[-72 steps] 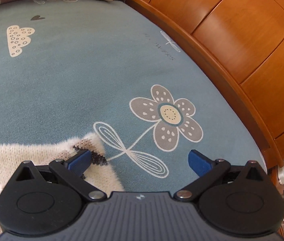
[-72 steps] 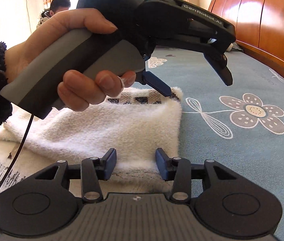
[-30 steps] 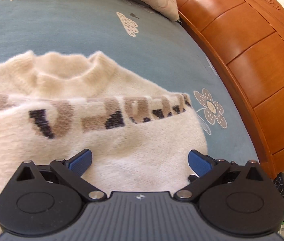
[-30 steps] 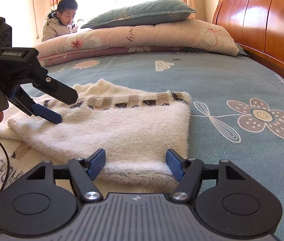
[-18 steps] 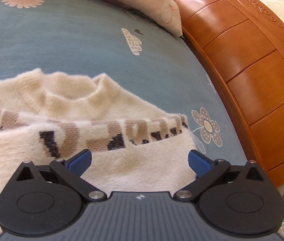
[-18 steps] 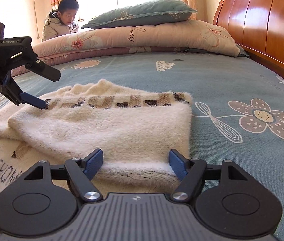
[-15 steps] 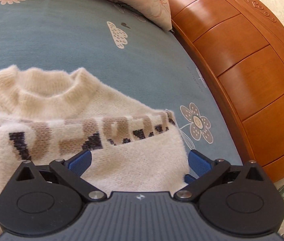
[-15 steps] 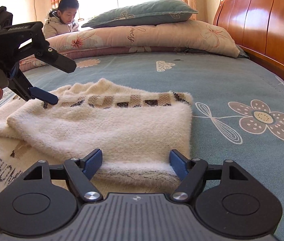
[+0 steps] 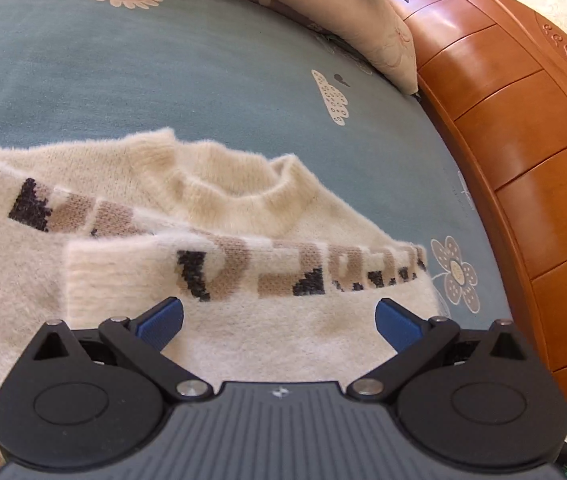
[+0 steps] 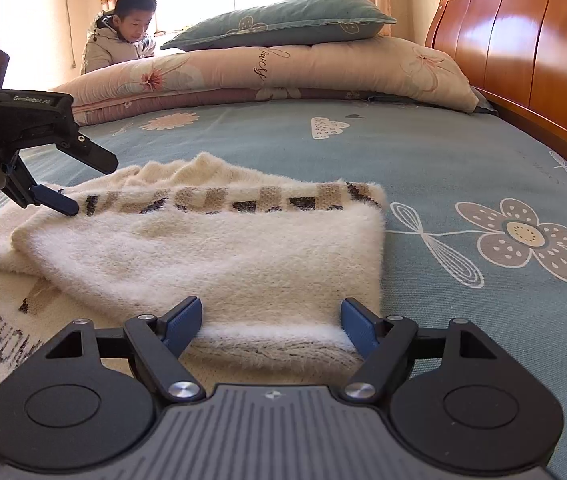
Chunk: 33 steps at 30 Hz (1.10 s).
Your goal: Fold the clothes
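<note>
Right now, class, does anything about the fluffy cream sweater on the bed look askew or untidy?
Slightly. The fluffy cream knitted sweater is folded over itself on the teal flowered bedsheet, but the patterned brown-and-black band runs at a slant, and the layer beneath sticks out unevenly at the left. Nothing looks spilled or damaged.

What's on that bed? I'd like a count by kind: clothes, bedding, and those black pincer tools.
Sweaters: 1, cream sweater, partly folded
Pillows: 1, teal pillow
Folded quilts: 1, pink quilt under the pillow
Pincer tools: 2, left gripper over the sweater's patterned band, right gripper at its near edge; both open
Total: 5
</note>
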Each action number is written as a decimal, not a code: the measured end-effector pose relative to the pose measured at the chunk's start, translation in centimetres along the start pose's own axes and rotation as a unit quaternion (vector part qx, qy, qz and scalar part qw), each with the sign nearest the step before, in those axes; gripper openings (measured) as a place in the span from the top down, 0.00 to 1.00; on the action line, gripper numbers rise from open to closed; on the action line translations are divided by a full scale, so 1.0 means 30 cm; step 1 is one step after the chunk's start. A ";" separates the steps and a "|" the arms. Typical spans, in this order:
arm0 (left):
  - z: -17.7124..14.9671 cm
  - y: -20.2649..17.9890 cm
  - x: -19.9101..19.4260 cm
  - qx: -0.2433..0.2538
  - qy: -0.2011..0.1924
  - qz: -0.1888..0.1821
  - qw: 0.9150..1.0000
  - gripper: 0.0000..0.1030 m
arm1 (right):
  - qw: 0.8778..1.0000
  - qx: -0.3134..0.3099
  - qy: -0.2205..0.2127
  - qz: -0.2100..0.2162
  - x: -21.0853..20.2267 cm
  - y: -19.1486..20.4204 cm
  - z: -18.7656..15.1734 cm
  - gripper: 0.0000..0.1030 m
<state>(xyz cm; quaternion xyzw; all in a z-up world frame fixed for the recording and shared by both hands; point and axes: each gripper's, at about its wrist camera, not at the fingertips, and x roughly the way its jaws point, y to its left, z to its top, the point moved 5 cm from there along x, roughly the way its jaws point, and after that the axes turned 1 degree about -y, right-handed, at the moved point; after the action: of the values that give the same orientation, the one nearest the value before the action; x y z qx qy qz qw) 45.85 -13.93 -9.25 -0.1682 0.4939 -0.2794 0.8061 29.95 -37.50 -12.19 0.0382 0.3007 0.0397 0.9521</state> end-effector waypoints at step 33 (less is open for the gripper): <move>-0.217 -0.239 0.056 0.060 0.068 -0.014 0.996 0.01 | 0.999 0.018 0.036 0.023 -0.051 -0.032 0.015 0.00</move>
<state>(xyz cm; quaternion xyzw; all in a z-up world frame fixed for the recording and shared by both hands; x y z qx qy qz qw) 38.61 -20.57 -9.48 -0.1072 0.5275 -0.3304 0.7753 29.02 -38.62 -11.04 0.0606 0.3343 0.0575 0.9387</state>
